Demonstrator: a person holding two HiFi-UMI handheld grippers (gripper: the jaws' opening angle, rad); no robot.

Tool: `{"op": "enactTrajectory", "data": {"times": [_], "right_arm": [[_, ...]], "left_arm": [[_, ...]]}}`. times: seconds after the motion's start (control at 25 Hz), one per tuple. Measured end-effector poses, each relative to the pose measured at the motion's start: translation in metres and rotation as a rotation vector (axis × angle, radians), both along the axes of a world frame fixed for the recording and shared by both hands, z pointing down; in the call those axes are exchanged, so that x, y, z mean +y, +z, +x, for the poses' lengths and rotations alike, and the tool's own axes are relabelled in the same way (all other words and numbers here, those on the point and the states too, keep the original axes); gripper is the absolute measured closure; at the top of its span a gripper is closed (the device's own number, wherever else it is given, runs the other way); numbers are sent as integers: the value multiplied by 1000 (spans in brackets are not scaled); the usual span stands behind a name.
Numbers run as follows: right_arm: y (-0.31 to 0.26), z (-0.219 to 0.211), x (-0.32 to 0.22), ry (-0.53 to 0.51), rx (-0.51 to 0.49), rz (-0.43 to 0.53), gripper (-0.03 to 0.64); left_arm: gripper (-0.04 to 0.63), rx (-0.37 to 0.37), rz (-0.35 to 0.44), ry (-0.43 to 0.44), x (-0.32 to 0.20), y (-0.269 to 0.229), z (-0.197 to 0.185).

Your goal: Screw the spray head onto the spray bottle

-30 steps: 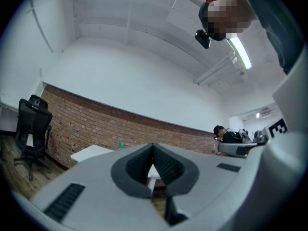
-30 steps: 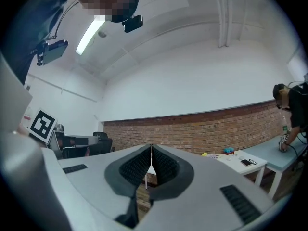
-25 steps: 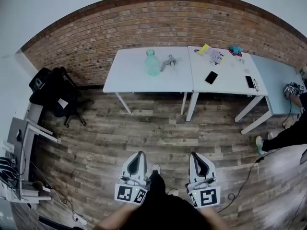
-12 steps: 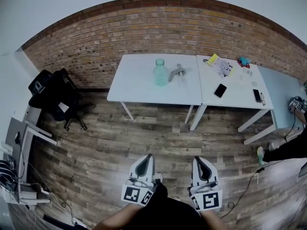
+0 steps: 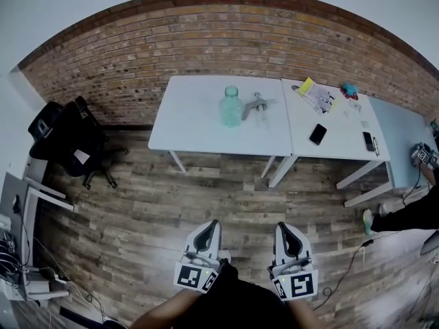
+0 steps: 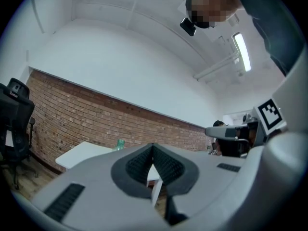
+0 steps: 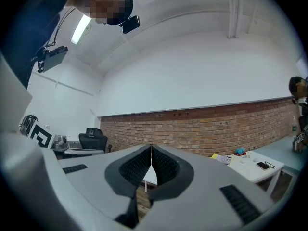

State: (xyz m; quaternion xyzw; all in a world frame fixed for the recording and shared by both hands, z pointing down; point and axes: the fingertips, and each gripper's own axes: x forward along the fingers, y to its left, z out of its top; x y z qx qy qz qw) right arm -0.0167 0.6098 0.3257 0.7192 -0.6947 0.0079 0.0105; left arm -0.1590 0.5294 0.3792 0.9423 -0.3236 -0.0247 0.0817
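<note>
Nearer now: the white surface (image 5: 192,112), as you walk up. Your left hand-held gripper (image 5: 211,225) and right hand-held gripper (image 5: 282,227) are both closed and empty, nothing yet in reach. At 12 o'clock stands the translucent green plastic spray bottle (image 5: 231,106); the grey spray head (image 5: 256,105) lies at its 3 o'clock.

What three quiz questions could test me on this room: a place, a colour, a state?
1. Where is the spray head? A held in a claw; B on the white table beside the bottle; C screwed onto the bottle.
2. What colour is the bottle? A red; B black; C pale green.
3. How are the two claws? A both shut, empty; B both wide open; C one holding the bottle.
B: it lies by the bottle. C: its body looks green. A: left claw and right claw each meet on nothing.
</note>
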Motion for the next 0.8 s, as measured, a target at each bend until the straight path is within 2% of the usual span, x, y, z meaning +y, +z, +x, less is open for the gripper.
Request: {"op": "enactTrajectory", "data": {"times": [0.24,0.36,0.56,0.8], "right_arm": [[7,-15,-32,-26,-2,-36,610],[13,-23,-44,-31,-8,-51,611],[6,-27,-55,-39,47,-51,609],[10,-16,-63,-40,53,-69,609]], "left_arm": [[594,-35,84,37,-27,0,9],[594,-25,63,31,-38,-1,3],[594,-26,52,25,-48,4,3],[594,-34,26,19,-51,13,7]]}}
